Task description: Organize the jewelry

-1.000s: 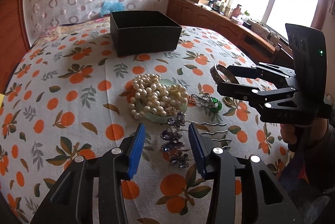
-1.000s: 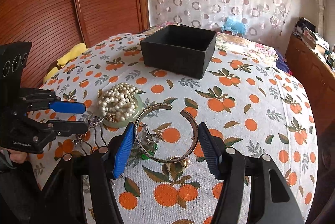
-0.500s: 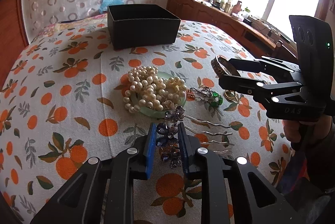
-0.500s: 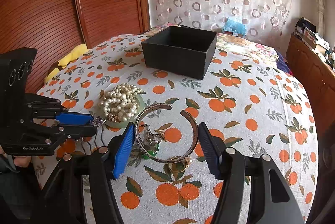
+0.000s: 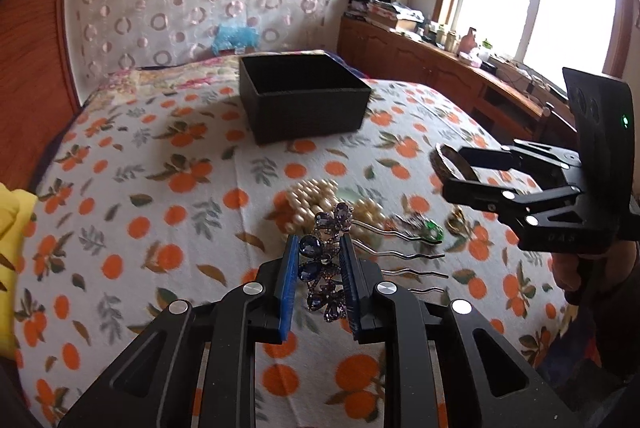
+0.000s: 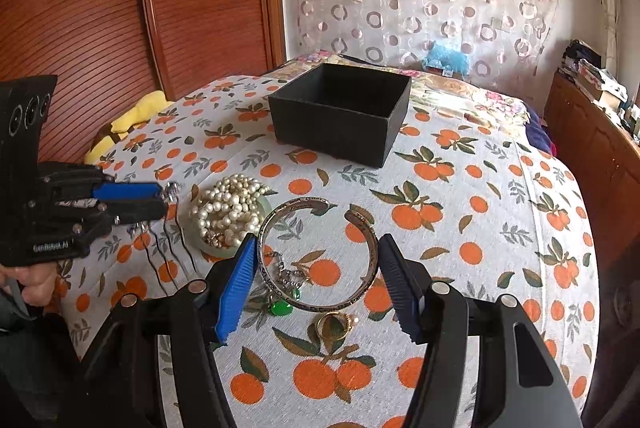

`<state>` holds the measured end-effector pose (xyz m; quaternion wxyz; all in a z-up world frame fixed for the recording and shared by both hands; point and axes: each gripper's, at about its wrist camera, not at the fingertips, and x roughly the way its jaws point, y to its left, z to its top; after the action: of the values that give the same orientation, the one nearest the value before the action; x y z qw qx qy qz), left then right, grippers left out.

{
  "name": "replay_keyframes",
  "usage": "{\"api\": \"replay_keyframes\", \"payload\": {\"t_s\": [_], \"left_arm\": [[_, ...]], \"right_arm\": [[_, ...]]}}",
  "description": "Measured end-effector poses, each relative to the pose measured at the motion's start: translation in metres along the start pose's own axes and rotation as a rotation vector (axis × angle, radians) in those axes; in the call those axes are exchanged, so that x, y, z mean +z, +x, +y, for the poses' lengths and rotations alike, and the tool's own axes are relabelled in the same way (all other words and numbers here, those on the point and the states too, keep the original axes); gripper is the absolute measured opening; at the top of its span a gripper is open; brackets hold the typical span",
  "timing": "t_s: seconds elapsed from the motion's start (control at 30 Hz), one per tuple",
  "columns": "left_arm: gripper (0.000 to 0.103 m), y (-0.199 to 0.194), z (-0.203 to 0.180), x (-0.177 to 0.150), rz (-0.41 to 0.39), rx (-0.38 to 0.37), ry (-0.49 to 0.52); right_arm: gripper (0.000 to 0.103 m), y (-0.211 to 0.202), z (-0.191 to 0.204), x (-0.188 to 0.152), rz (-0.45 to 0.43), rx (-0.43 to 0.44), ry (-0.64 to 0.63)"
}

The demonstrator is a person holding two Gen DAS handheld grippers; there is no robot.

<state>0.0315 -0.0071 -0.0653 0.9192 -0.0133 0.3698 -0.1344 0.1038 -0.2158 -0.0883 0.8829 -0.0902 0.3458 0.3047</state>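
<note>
Left fingers (image 5: pixel 320 264) clamp hair comb (image 5: pixel 326 268); right fingers (image 6: pixel 316 272) grip bangle (image 6: pixel 318 254); ring (image 6: pixel 334 324) right-view only.

Black box (image 6: pixel 340 120) on orange-printed white cloth (image 6: pixel 460 228); purple hair comb (image 5: pixel 326 268).

Daylight floods in through a window (image 5: pixel 532 0) up and to the right of the left tongs (image 5: pixel 319 282), blown out to plain white glare. The room is bright. A black box (image 5: pixel 306 108) ahead of the tongs throws a soft shadow on the bedspread (image 5: pixel 120 212). The left view is smeared by motion blur; the right view is sharper. Both views bend strongly and darken at the corners.
</note>
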Motion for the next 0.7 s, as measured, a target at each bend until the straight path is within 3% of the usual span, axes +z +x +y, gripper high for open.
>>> {"api": "replay_keyframes", "payload": {"t_s": [0.27,0.7], "left_arm": [[0.019,0.000,0.027,0.036,-0.057,0.071,-0.009],[0.019,0.014,0.062,0.087,-0.101,0.145,-0.026]], "right_arm": [[0.064,0.010,-0.009,0.030,-0.030,-0.006,-0.010],[0.064,0.064,-0.031,0.116,-0.070,-0.015,-0.070]]}}
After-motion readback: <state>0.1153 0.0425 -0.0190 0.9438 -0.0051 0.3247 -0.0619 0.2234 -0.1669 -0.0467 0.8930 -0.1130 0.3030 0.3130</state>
